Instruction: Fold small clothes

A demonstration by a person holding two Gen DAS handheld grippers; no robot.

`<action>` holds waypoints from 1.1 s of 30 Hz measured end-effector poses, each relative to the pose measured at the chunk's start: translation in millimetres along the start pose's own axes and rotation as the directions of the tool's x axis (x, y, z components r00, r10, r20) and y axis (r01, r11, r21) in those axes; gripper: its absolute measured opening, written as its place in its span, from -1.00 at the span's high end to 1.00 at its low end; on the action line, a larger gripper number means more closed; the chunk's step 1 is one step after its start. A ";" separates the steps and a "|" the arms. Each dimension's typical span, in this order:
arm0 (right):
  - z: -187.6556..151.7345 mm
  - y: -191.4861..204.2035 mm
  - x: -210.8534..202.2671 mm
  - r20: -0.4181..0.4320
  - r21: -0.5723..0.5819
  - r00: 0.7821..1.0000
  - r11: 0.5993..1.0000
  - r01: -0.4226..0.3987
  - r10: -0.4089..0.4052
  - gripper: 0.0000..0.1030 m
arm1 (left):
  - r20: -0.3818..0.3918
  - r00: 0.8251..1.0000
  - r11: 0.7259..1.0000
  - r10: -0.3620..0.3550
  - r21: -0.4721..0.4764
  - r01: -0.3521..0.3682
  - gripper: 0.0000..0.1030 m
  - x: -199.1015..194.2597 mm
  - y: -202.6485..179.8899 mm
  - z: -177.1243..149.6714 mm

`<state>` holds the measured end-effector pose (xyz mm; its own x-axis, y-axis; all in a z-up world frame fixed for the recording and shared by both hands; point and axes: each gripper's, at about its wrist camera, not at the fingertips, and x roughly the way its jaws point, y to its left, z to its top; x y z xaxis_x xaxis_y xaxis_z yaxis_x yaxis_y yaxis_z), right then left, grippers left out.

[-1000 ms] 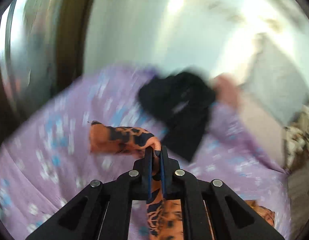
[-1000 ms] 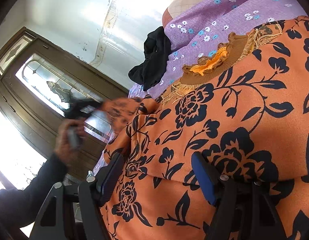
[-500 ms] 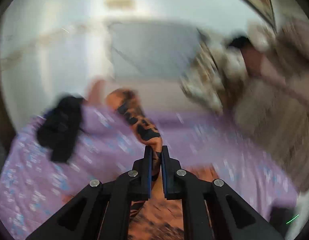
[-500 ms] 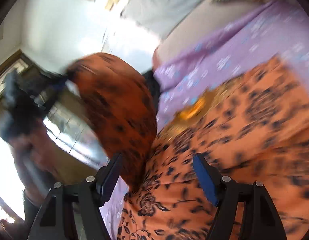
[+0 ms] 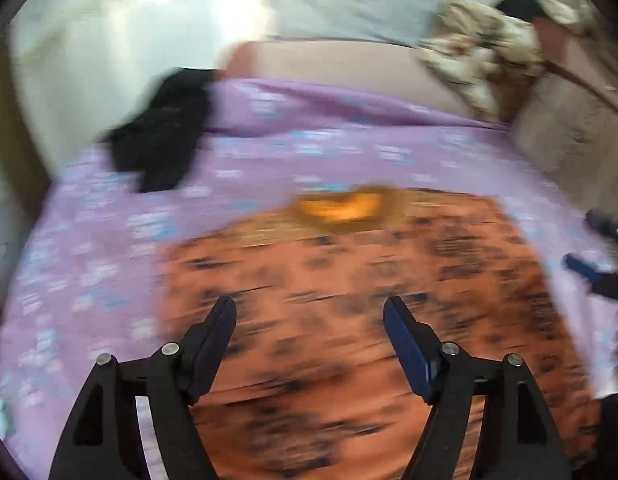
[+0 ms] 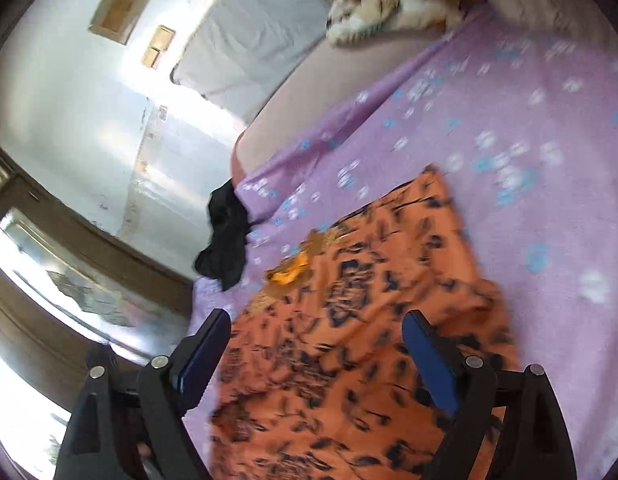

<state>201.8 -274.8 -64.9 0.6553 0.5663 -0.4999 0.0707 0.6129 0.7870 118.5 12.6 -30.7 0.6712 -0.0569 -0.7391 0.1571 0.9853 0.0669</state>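
Observation:
An orange garment with a black flower print point(image 5: 349, 300) lies flat on the purple flowered bedsheet point(image 5: 109, 248), with a brown-gold collar point(image 5: 341, 208) at its far edge. My left gripper point(image 5: 309, 320) is open and empty just above the garment. My right gripper point(image 6: 317, 336) is open and empty over the same garment point(image 6: 349, 360), whose collar point(image 6: 293, 272) points toward the left. The right gripper's blue pads point(image 5: 585, 268) show at the right edge of the left wrist view.
A black garment point(image 5: 161, 140) lies crumpled at the bed's far left corner, also in the right wrist view point(image 6: 225, 236). A patterned blanket point(image 5: 489, 52) and a grey pillow point(image 5: 349, 4) lie at the head. A wooden glazed door point(image 6: 69, 280) stands to the left.
My left gripper carried the sleeve across the garment, then opened and let it go. The sleeve now lies folded onto the body. My right gripper stayed open and lifted back.

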 end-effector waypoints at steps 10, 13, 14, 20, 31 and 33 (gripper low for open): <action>27.2 13.9 104.2 -0.110 -0.266 0.867 0.855 0.445 -0.486 -0.28 | -0.115 0.990 0.935 0.078 -0.337 -0.113 -0.49 41.9 118.4 -57.9; 16.1 20.0 126.4 -0.146 -0.385 0.795 0.774 0.502 -0.589 0.98 | -0.136 0.988 0.931 0.074 -0.346 -0.118 -0.49 57.6 120.0 -61.0; 13.7 26.3 125.0 -0.131 -0.408 0.794 0.762 0.503 -0.594 1.00 | -0.147 0.986 0.930 0.074 -0.346 -0.121 -0.49 60.3 122.9 -63.7; 8.3 78.9 57.7 0.047 -0.457 0.827 0.725 0.516 -0.560 1.00 | -0.138 0.988 0.915 0.063 -0.386 -0.113 -0.49 62.3 128.4 -64.6; 32.5 24.3 85.0 -0.093 -0.294 0.897 0.873 0.390 -0.432 -0.71 | -0.125 0.990 0.924 0.062 -0.369 -0.104 -0.49 61.8 118.3 -64.1; 37.3 22.3 100.1 -0.111 -0.323 0.883 0.857 0.403 -0.457 -0.64 | -0.120 0.990 0.926 0.072 -0.362 -0.111 -0.49 62.0 117.3 -63.8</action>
<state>297.0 -225.0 -83.9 0.4623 0.2812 -0.8410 0.0816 0.9309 0.3562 132.4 134.9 -111.4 0.5890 0.0335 -0.8074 -0.1911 0.9766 -0.0989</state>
